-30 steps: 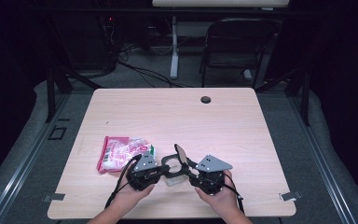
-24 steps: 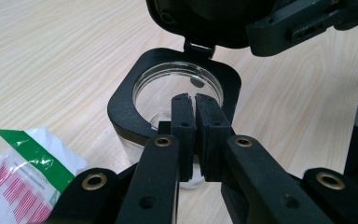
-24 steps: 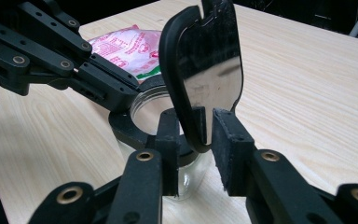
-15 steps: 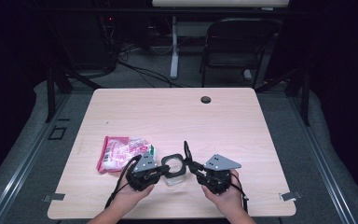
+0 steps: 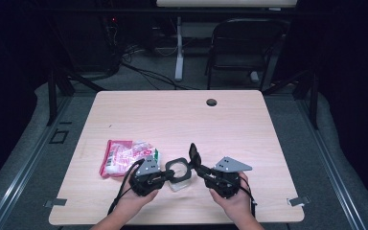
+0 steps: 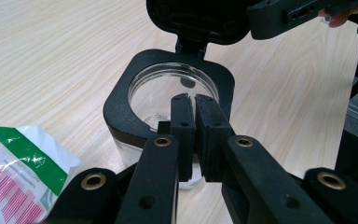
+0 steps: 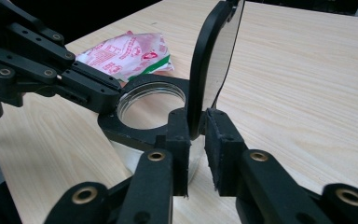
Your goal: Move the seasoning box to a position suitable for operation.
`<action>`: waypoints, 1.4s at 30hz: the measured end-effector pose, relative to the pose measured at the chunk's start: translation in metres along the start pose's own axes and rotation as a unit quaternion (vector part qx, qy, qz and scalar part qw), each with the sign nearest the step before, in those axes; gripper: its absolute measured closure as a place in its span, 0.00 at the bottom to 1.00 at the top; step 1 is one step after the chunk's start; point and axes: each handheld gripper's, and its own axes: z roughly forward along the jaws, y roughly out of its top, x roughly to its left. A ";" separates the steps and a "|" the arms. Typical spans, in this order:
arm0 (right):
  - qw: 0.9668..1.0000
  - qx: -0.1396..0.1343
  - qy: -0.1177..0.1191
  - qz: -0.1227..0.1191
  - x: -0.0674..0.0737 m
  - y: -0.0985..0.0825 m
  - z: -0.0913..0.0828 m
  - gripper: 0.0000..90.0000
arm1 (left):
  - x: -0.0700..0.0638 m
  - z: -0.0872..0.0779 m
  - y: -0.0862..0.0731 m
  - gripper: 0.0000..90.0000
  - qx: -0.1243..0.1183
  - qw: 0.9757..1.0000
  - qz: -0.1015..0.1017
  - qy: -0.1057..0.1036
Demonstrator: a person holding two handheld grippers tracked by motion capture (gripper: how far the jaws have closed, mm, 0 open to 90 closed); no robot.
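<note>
Dark room, with a black chair (image 5: 247, 45) and cables on the floor beyond a pale wooden table (image 5: 249, 129), which carries all items near its front edge.

A clear glass jar with a square black plastic collar (image 5: 178, 168) stands at the front edge, left of centre. Its hinged black-rimmed lid (image 5: 193, 154) stands swung up, nearly upright. A red, white and green plastic packet (image 5: 124, 155) lies just beside the jar, toward the left edge.

The left gripper (image 6: 189, 126) has its jaws together, pinching the near wall of the jar's collar. The right gripper (image 7: 196, 140) has been closing and its pads now press on the lower edge of the lid.

Recommended practice, as judged: keep the left grip firm so the jar does not tip or slide, and carry the lid round its hinge in an arc, without pulling sideways.

Change noted: a second earlier the right gripper's jaws stood wider beside the lid; the lid now stands more upright, while the jar and packet are unmoved.
</note>
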 end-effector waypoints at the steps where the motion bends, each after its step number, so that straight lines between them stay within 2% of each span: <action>1: 1.000 0.001 -0.001 -0.001 0.000 0.000 0.000 0.90 | 0.000 0.000 0.000 0.96 0.000 1.000 0.002 0.002; 8: 1.000 -0.002 -0.002 0.005 -0.002 0.001 0.002 0.92 | -0.003 0.000 0.000 0.95 0.001 1.000 0.003 0.003; 13: 0.999 -0.011 0.002 0.032 -0.011 0.004 0.010 0.94 | -0.006 0.003 0.001 0.94 -0.002 1.000 -0.003 -0.005; 18: 0.999 -0.012 0.000 0.041 -0.018 0.008 0.016 0.94 | -0.012 0.005 0.003 0.93 -0.002 1.000 0.007 -0.001; 19: 0.999 -0.013 0.000 0.039 -0.019 0.008 0.016 0.94 | -0.012 0.004 0.004 0.92 -0.005 1.000 0.010 0.010; 22: 0.999 -0.013 -0.003 0.037 -0.021 0.008 0.018 0.92 | -0.005 -0.004 0.006 0.89 -0.024 0.999 -0.002 0.034; 25: 0.999 -0.018 -0.003 0.039 -0.024 0.008 0.020 0.93 | 0.008 -0.010 0.002 0.86 -0.022 0.998 -0.023 0.055; 28: 0.999 -0.017 -0.002 0.039 -0.026 0.009 0.022 0.94 | 0.020 -0.009 -0.007 0.85 -0.011 0.997 -0.046 0.058; 31: 0.999 -0.016 0.000 0.043 -0.028 0.009 0.025 0.95 | 0.022 -0.006 -0.011 0.84 -0.003 0.997 -0.048 0.058; 36: 0.999 -0.017 0.001 0.049 -0.033 0.012 0.031 0.95 | 0.017 -0.002 -0.013 0.83 0.008 0.998 -0.036 0.055; 42: 0.998 -0.020 0.002 0.058 -0.039 0.015 0.036 0.94 | 0.013 -0.001 -0.016 0.83 0.012 0.998 -0.035 0.055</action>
